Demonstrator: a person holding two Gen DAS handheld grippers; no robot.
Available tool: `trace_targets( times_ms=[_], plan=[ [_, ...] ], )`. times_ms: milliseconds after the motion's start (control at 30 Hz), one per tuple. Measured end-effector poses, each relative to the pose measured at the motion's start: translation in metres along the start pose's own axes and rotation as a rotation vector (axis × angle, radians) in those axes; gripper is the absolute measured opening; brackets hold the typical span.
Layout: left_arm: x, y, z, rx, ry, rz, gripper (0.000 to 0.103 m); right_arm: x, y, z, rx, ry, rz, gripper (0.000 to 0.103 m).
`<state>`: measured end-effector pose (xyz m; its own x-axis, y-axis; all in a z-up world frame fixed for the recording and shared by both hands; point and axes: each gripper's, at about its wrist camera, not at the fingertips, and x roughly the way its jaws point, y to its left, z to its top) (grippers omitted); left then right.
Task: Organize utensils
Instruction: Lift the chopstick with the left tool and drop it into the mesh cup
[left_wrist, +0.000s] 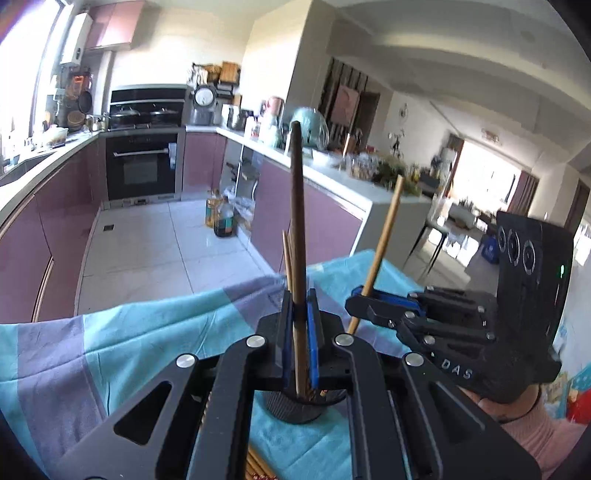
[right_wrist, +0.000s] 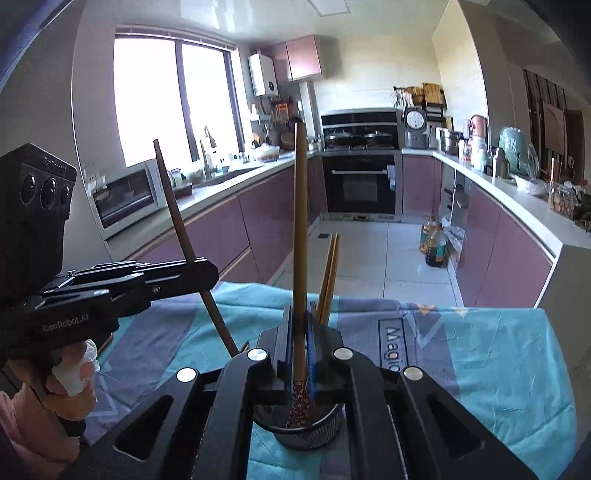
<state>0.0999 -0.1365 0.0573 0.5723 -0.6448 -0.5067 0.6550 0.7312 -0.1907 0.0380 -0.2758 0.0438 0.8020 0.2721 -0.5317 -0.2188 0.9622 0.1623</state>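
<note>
My left gripper (left_wrist: 298, 295) is shut on a dark brown chopstick (left_wrist: 297, 206) that stands upright, its lower end in a black mesh holder (left_wrist: 295, 408) on the blue checked cloth. My right gripper (right_wrist: 297, 317) is shut on a light wooden chopstick (right_wrist: 300, 236), whose patterned end sits in the same holder (right_wrist: 306, 434). A pair of chopsticks (right_wrist: 330, 273) stands in the holder behind it. Each gripper shows in the other's view: the right gripper (left_wrist: 356, 295) with its chopstick (left_wrist: 382, 243), the left gripper (right_wrist: 210, 271) with its chopstick (right_wrist: 181, 218).
The cloth (right_wrist: 491, 354) covers a table at the front. More chopsticks (left_wrist: 258, 467) lie on the cloth by the holder. Beyond is a kitchen with purple cabinets, an oven (right_wrist: 360, 182), oil bottles (right_wrist: 434, 243) on the tile floor and a microwave (right_wrist: 127, 195).
</note>
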Motion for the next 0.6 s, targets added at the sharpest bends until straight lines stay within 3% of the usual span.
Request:
trace_targets(
  times_ms=[300, 600],
  plan=[
    [0.044, 0.011, -0.022, 0.024, 0.153, -0.013, 0.008, 0.026, -0.009, -0.012, 0.033, 0.114, 0.0, 0.007],
    [0.071, 0.021, -0.024, 0.003, 0.179, 0.016, 0.012, 0.039, -0.02, -0.021, 0.09, 0.127, -0.012, 0.008]
  ],
)
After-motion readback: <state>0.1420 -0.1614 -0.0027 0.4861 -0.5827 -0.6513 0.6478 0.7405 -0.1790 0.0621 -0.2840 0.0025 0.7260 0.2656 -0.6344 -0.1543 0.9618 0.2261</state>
